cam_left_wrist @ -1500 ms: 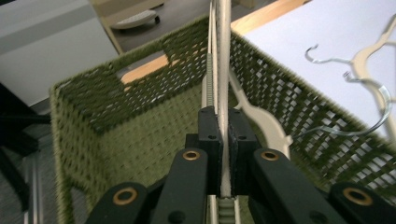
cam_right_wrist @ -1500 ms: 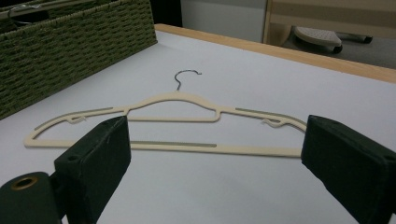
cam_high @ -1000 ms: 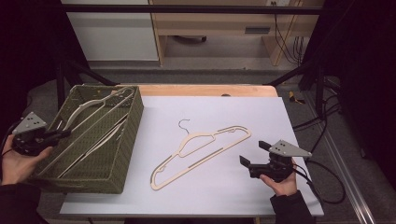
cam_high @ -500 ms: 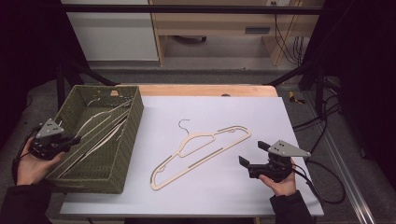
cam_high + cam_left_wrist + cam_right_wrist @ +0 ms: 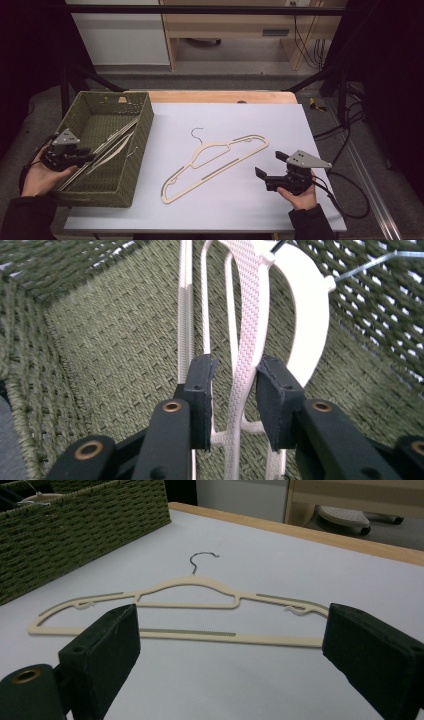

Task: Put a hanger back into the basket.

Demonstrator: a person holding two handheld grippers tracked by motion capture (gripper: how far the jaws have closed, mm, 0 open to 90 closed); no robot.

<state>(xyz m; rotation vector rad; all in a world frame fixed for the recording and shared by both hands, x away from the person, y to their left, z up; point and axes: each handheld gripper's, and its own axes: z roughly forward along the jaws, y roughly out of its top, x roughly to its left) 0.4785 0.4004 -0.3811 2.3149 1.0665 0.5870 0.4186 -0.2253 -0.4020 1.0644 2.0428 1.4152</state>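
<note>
At a white-topped table [image 5: 240,210], a cream hanger [image 5: 215,160] lies flat near the middle of the surface, its wire hook toward the far edge and its long bar running diagonally. The right gripper [image 5: 272,165], held in the person's right hand [image 5: 300,196], rests on the table just to the hanger's right, near but apart from the end of the bar. In the right gripper view the same hanger [image 5: 185,610] stretches across the space ahead of the two black jaws, which stand wide apart and touch nothing.

On the left side of the table stands a green woven basket [image 5: 135,150] holding more pale hangers [image 5: 107,145] that lean lengthwise inside it. The left gripper [image 5: 89,158], in the person's left hand [image 5: 40,175], reaches over the basket's near left rim. In the left gripper view the jaws stand narrowly parted on either side of a ribbed white hanger bar [image 5: 245,355], the pads close beside it but with a sliver of space showing on each side, so the bar is straddled rather than clamped.
</note>
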